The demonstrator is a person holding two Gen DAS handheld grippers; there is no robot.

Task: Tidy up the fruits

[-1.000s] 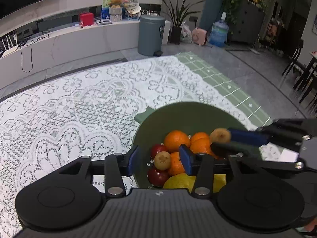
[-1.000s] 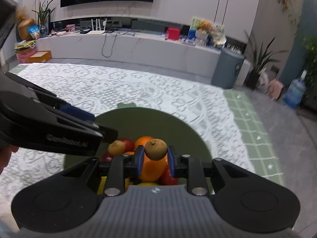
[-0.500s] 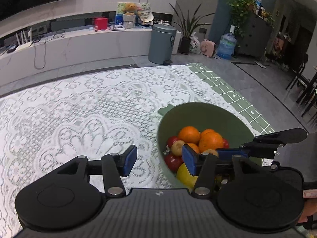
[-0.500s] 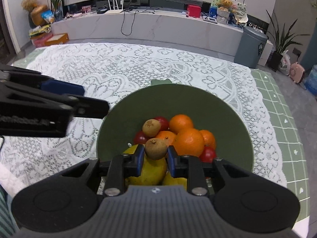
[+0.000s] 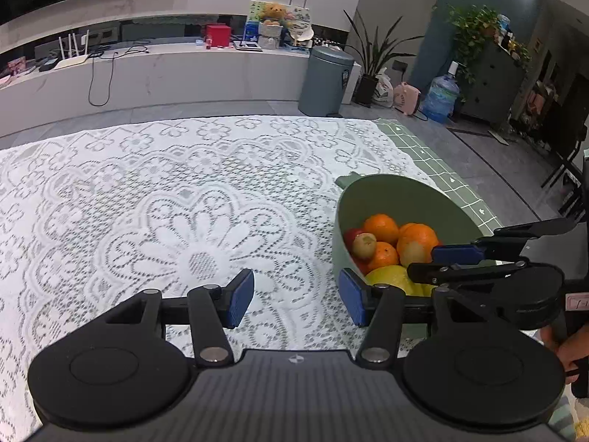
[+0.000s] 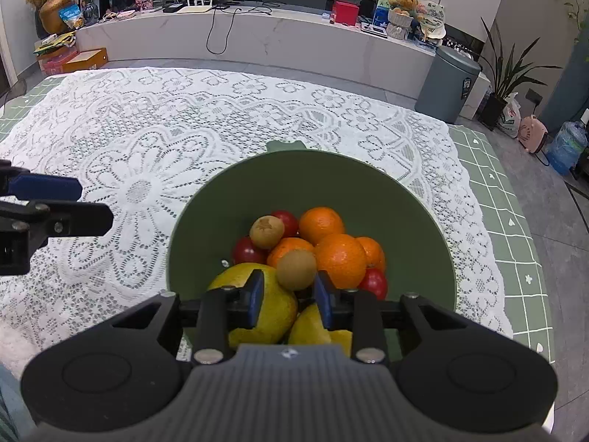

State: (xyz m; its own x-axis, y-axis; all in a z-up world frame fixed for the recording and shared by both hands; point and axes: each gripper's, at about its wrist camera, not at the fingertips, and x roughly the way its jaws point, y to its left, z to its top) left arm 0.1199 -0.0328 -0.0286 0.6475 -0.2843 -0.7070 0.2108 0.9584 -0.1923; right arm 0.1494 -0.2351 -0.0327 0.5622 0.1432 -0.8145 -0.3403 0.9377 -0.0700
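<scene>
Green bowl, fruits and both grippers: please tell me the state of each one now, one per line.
Green bowl: upright on the lace tablecloth, holding fruit.
Brown fruit: resting on the pile, between the right pads but free of them.
Right gripper: open over the bowl; jaws have just been opening.
Left gripper: open, nothing between its pads, over the tablecloth beside the bowl.
Trash bin: lid closed.

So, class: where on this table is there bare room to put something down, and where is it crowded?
Free: the lace cloth left of and beyond the green bowl, and the green checked strip to its right. Crowded: inside the bowl, heaped with fruit.
</scene>
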